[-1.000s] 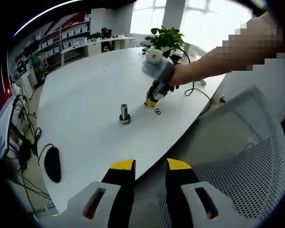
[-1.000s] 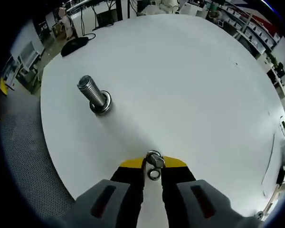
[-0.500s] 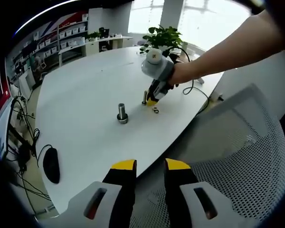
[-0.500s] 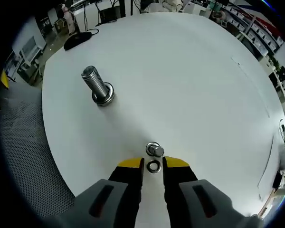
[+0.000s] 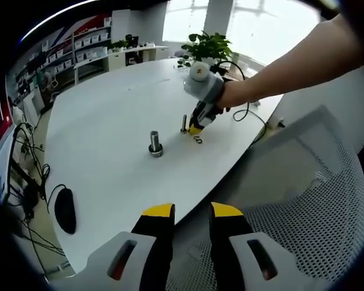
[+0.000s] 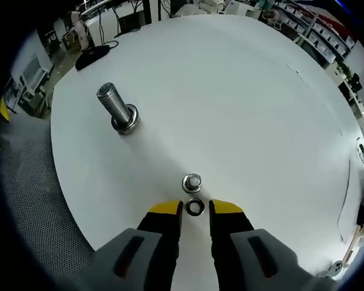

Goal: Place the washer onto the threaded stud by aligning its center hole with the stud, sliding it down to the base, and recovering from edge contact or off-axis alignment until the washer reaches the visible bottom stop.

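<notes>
Washer (image 6: 195,207) flat on table (image 6: 242,109) between narrowly parted right hand-held gripper (image 6: 195,208) tips (untouched).

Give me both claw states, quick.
Left claw: open, empty, held off the table edge.
Right claw: open, holding nothing; the washer lies flat on the table between its tips.

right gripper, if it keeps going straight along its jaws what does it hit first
Most likely the washer lying flat between the right gripper's open yellow tips, then the small upright bolt just beyond. The large threaded stud stands off to the side.
</notes>
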{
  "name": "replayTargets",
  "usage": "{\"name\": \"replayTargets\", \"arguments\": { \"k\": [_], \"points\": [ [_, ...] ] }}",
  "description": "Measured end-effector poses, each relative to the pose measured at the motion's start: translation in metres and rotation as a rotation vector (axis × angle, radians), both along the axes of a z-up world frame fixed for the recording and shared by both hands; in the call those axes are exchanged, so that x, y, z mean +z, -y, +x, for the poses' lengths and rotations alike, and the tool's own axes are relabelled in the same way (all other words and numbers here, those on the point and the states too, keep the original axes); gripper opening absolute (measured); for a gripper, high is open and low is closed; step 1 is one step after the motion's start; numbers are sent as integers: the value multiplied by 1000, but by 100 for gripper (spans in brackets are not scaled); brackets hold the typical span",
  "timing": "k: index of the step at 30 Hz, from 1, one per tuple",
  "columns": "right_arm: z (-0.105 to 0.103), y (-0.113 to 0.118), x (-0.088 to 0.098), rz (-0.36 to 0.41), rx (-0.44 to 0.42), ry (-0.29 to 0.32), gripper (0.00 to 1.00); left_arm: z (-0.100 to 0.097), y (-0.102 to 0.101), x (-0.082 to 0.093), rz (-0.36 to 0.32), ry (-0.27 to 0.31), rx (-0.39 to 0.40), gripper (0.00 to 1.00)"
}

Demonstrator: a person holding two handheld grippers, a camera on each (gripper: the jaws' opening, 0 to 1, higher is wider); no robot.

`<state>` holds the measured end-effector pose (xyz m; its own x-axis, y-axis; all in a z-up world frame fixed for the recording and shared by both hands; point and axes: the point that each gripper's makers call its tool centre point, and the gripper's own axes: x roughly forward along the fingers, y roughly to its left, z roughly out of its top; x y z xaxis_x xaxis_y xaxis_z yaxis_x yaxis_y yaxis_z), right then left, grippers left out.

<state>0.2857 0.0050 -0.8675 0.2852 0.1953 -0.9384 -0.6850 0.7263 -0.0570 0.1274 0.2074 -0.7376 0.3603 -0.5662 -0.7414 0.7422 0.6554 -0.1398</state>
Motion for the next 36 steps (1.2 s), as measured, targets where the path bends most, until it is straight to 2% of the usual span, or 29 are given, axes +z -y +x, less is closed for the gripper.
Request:
{"name": "replayTargets", "arguments": {
  "k": [6,12,17,23,27,31,36],
  "points": [
    [-1,-1,0,21,-19,0,19,1,1,2,-12,3,2,20],
    [-9,1,-1,32,8,2,14,2,0,1,-6,2,8,20],
    [-12,7,0,59,-28,3,14,2,-1,2,-6,5,9,20],
    [-19,21,-1,34,-40,-15,17,2,-1,2,-7,7,12,20],
    [-28,25,0,45,-35,-8,19,2,-1,2,-5,9,9,20],
    [-26,25,0,52,-38,-9,19,2,-1,2,-3,10,9,20],
    [-19,21,-1,25,-24,-28,19,3,-2,3,-4,14,16,20]
  ]
}}
